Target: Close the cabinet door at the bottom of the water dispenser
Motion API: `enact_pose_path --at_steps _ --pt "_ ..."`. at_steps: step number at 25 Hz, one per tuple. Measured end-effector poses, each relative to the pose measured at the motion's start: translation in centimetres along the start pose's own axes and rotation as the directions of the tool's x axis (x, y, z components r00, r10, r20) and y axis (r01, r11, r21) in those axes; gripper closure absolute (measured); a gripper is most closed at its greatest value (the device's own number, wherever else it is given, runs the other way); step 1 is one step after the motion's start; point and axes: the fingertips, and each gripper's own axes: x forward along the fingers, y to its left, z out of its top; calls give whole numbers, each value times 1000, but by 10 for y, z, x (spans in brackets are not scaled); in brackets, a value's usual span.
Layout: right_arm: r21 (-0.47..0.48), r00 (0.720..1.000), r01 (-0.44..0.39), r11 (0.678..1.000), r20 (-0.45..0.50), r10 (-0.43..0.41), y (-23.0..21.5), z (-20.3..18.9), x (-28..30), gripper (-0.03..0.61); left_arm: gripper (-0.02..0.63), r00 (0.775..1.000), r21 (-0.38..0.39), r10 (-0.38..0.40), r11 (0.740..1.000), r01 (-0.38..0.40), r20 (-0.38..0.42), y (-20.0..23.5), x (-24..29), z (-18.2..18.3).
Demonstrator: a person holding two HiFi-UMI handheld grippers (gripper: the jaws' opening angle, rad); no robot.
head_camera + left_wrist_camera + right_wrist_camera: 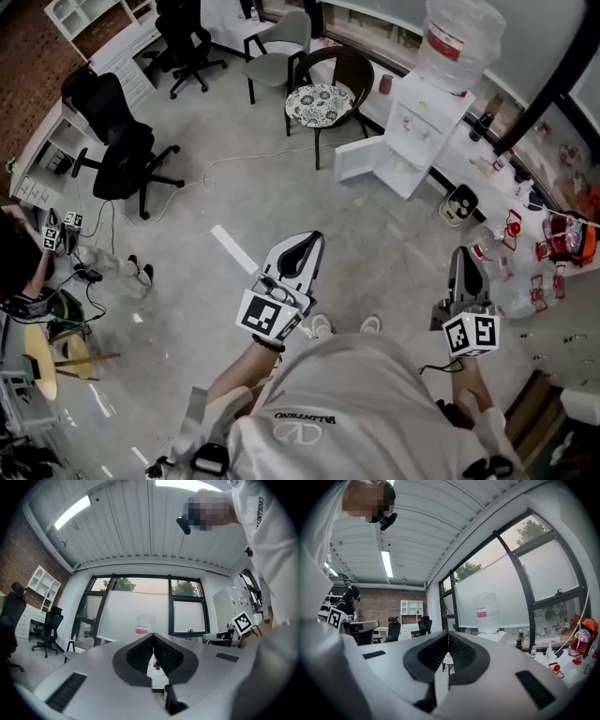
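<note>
Cabinet door (360, 157) hangs open, well ahead. Left hand-held gripper (307, 242) and right hand-held gripper (462, 255) are both pinched closed and empty. I'd step closer and nudge its free edge.

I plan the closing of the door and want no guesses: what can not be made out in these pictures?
Head view: the inside of the cabinet behind the open door of the water dispenser is too small to make out.
Left gripper view: the shut left claw hides the door; above it the bottle shows.
Right gripper view: the shut right claw hides the door; the bottle's label is too small to read.
</note>
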Motion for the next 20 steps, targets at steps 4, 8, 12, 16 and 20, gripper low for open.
enact_pose_path --at_steps 4,8,12,16,20 --pt "-21 1000 -13 1000 -16 12 25 -8 9 561 604 1000 -2 -8 1000 8 -19 16 -19 -5" --pt "-26 999 -30 999 -35 29 40 -18 15 561 604 999 -23 10 1000 -11 -37 30 -31 -15" --pt "-42 998 -54 998 -45 52 50 -17 21 561 604 999 -32 18 999 -19 -36 37 -35 -15" --pt "-58 997 -65 996 -54 62 56 -19 32 561 604 999 -39 28 999 -30 -42 46 -36 -20" --pt "-68 995 -83 994 -63 78 53 -21 42 561 604 998 -31 35 999 -37 -49 50 -29 -22"
